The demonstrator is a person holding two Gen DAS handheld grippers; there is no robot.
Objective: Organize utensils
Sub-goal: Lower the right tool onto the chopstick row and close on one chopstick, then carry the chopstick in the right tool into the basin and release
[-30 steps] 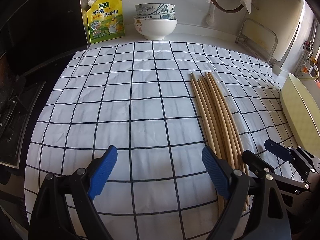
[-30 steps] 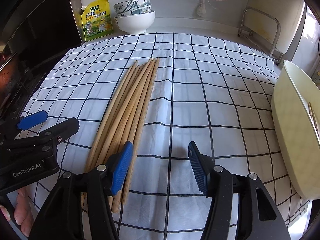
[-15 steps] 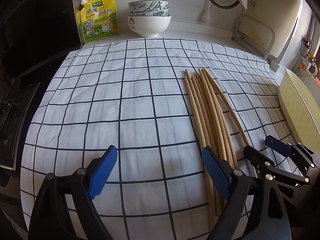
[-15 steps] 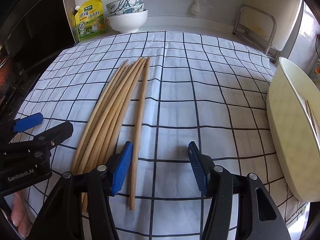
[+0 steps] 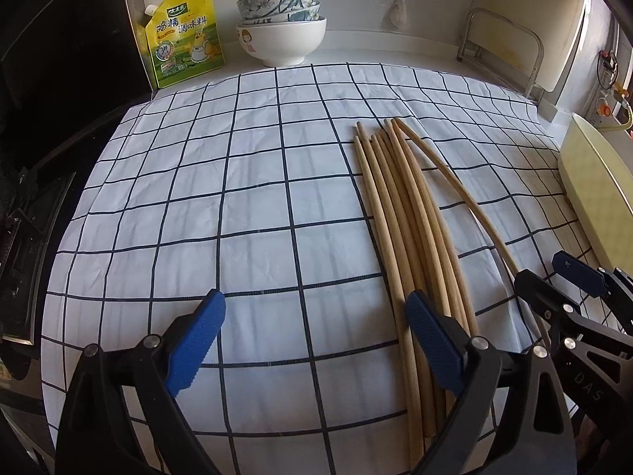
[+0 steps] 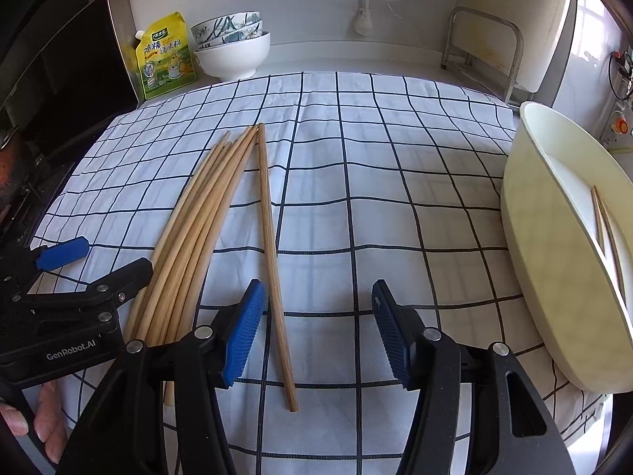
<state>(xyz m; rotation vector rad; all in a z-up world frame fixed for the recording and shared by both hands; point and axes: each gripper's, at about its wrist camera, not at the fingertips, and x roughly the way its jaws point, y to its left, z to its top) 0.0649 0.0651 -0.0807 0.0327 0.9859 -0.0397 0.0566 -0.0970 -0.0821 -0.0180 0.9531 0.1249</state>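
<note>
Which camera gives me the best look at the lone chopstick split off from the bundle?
The right wrist view: the lone chopstick lies whole on the cloth, end to end. In the left wrist view it curves toward the edge, its near end hidden behind the right gripper.

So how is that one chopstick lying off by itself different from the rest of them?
The lone chopstick lies apart, between the right gripper's open fingers; the bundle lies packed together, left of that gripper. The lone one's near end is splayed away from the bundle, though far tips almost meet. All look like the same plain wood.
</note>
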